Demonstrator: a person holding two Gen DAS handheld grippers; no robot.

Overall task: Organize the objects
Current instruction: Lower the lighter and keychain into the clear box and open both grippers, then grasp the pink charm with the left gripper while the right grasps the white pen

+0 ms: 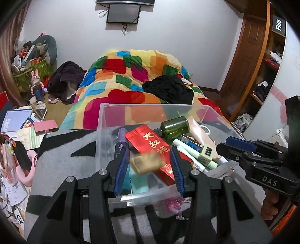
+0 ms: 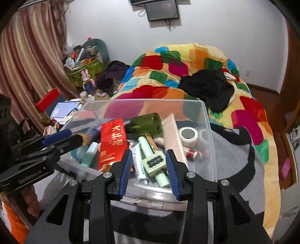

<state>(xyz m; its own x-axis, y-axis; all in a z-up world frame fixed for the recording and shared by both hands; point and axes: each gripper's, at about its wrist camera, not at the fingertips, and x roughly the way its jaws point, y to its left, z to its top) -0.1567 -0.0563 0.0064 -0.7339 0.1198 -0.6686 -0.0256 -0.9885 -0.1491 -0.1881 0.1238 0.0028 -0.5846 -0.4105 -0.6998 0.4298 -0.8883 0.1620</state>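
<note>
Blue-padded left gripper (image 1: 149,169) sits open above the clear bin (image 1: 105,120), a blurry tan block (image 1: 146,162) loose between its jaws. Looks light and stiff, so pinch its short sides. Right gripper (image 2: 148,169) is open, empty.

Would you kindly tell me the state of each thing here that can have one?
left gripper: open, gripping nothing.
right gripper: open, empty.
clear box: no lid on it, partly filled.
green bottle: lying on its side in the box.
tan block: blurred, between the left jaws, no pad seen pressing on it.
wall screen: dark.
</note>
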